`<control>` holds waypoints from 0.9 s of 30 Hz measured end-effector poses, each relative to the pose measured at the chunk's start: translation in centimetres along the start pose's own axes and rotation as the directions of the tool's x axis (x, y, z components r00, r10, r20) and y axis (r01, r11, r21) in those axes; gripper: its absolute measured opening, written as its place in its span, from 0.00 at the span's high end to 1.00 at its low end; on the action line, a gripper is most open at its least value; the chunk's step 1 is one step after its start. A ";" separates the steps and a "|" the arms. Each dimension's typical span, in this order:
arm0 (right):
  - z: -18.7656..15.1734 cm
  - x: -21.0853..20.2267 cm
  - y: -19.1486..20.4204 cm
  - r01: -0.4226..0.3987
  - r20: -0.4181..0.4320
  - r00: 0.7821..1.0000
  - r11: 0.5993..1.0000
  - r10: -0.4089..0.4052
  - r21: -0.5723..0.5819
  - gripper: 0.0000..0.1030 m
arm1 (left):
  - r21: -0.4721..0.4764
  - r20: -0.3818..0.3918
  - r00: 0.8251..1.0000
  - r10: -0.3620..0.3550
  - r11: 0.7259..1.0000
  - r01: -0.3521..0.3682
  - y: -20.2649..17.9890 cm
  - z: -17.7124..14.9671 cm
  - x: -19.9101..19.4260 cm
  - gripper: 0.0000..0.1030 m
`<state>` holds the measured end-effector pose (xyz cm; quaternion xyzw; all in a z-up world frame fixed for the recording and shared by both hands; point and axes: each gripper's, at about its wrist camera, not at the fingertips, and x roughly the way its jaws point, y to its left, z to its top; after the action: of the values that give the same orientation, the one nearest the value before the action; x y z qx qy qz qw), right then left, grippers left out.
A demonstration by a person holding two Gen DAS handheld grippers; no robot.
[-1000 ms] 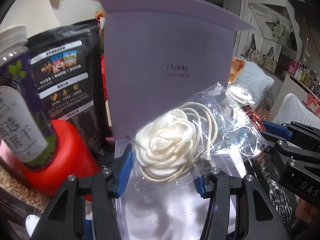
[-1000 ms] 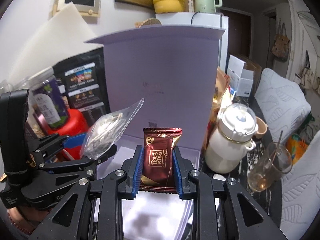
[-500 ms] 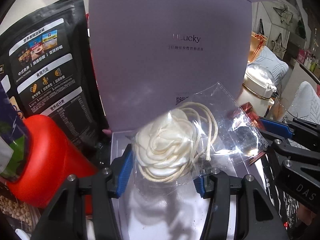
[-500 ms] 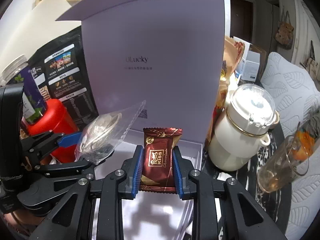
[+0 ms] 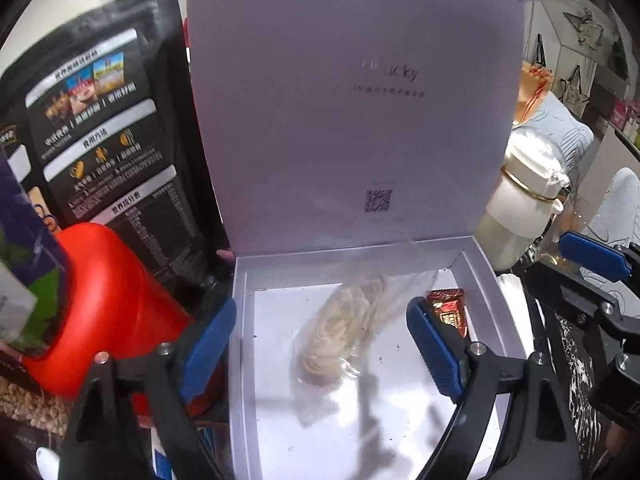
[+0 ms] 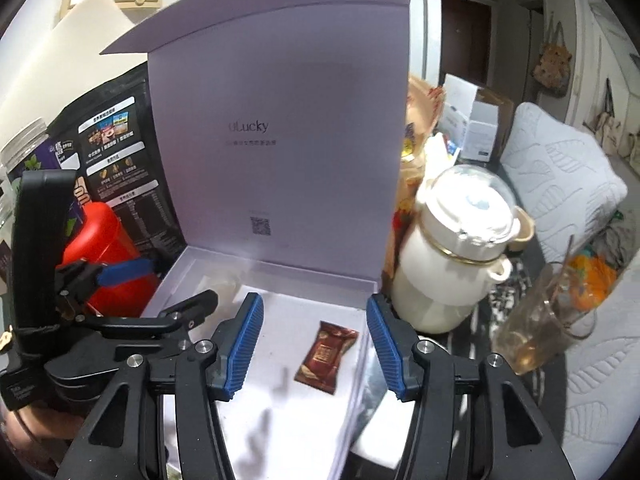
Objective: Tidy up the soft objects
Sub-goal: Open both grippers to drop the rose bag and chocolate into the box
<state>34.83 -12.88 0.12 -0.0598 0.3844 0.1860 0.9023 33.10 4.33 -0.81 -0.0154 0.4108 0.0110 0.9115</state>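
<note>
A lilac gift box (image 5: 240,320) stands open with its lid upright (image 5: 352,100). A clear bag with a cream fabric flower and cord (image 5: 344,328) lies blurred inside it, between the fingers of my open left gripper (image 5: 320,344). A brown chocolate packet (image 5: 450,314) lies in the box at the right; it also shows in the right wrist view (image 6: 326,350). My right gripper (image 6: 314,344) is open and empty just above the packet, over the box (image 6: 172,280). My left gripper shows at the left in the right wrist view (image 6: 120,280).
A red canister (image 5: 96,308), a black snack pouch (image 5: 108,128) and a purple-label jar stand left of the box. A cream lidded pot (image 6: 456,264) and a glass cup with a spoon (image 6: 540,320) stand to its right. A white quilted cushion (image 6: 560,184) lies beyond.
Both grippers have opened. The bagged flower has left the left gripper and the chocolate packet has left the right gripper; both now lie in the box.
</note>
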 end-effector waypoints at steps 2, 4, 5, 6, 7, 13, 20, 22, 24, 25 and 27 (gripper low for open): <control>-0.1 -0.5 -0.1 0.007 0.000 1.000 1.000 -0.007 0.001 0.48 | 0.001 0.005 1.000 -0.011 1.000 0.011 -0.2 0.1 -0.6 0.15; -0.1 -1.1 -0.2 0.017 0.006 1.000 1.000 -0.017 0.002 0.48 | 0.004 0.015 1.000 -0.009 1.000 0.009 -0.3 0.2 -1.3 0.15; 0.0 -1.5 -0.2 0.023 0.010 1.000 1.000 -0.023 0.001 0.48 | 0.007 0.025 1.000 -0.011 1.000 0.011 -0.4 0.2 -1.8 0.15; -0.1 -2.0 -0.3 0.027 0.015 1.000 1.000 -0.027 0.001 0.48 | 0.006 0.030 0.999 -0.015 1.000 0.015 -0.5 0.3 -2.3 0.15; 0.0 -2.4 -0.3 0.029 0.020 0.999 1.000 -0.030 0.003 0.48 | 0.006 0.035 0.999 -0.019 1.000 0.019 -0.5 0.3 -2.7 0.15; 0.2 -4.7 0.0 0.031 0.040 0.999 0.999 -0.031 0.015 0.48 | 0.007 0.088 0.996 -0.032 0.999 0.031 -0.3 0.4 -6.0 0.15; 0.0 -8.6 1.6 0.038 0.086 0.996 0.999 -0.038 0.004 0.48 | 0.017 0.157 0.987 -0.027 1.000 0.024 -0.1 0.0 -11.2 0.15; 0.0 -9.5 2.1 0.039 0.097 0.995 0.999 -0.039 0.003 0.48 | 0.020 0.175 0.984 -0.018 1.000 0.014 0.0 -0.1 -12.2 0.15; -0.2 -10.7 2.6 0.038 0.110 0.993 0.999 -0.038 0.001 0.48 | 0.026 0.198 0.980 -0.008 1.000 0.003 0.0 -0.4 -13.6 0.15; -0.2 -11.4 2.9 0.039 0.115 0.993 0.999 -0.039 0.002 0.46 | 0.027 0.205 0.979 -0.008 1.000 0.003 0.0 -0.5 -14.1 0.15; -0.4 -12.4 3.2 0.037 0.126 0.991 0.999 -0.037 0.005 0.46 | 0.028 0.222 0.975 -0.012 1.000 0.006 0.1 -0.8 -15.5 0.15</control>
<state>25.44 -13.60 8.87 -0.0539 0.3257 0.1720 0.9281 22.26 4.30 10.24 -0.0034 0.3065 0.0029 0.9519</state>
